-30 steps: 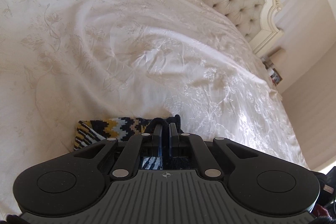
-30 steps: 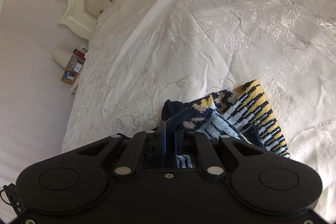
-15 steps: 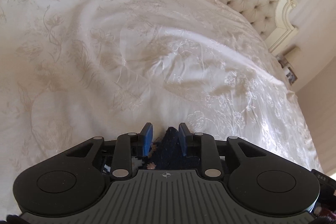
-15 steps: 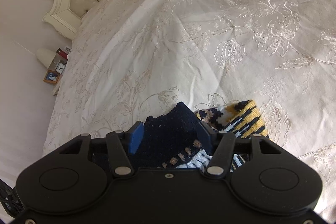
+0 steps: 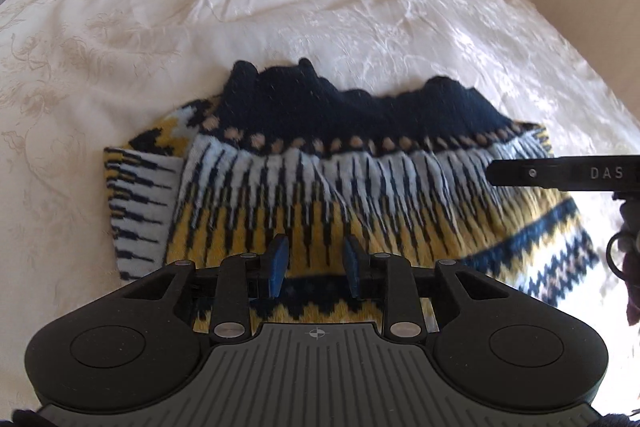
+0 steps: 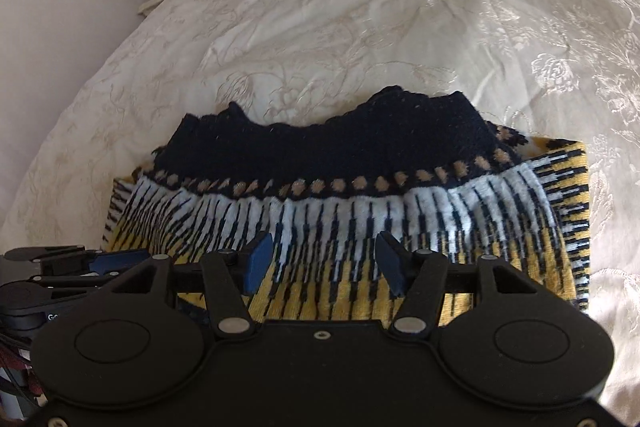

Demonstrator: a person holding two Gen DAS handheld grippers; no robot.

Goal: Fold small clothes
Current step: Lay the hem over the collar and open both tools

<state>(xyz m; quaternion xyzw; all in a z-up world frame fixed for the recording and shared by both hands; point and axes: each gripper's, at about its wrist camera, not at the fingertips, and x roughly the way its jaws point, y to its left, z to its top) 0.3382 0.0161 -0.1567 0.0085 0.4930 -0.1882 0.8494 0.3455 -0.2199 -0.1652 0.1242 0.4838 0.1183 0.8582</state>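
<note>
Knitted navy-and-yellow sweater [image 5: 340,183] now lies spread and folded on the cream bedspread [image 5: 280,7]; we have released it, left gripper [image 5: 314,267] and right gripper [image 6: 324,263] jaws apart above it.

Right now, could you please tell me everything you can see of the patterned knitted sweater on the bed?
The sweater is a thick knit, folded over itself and lying flat on the cream embroidered bedspread. Its far edge is a wavy navy band, then a row of tan dots, then pale blue and black spikes fading into yellow. A striped part sticks out on one side. Both the left gripper and the right gripper are open just above it, gripping nothing.
</note>
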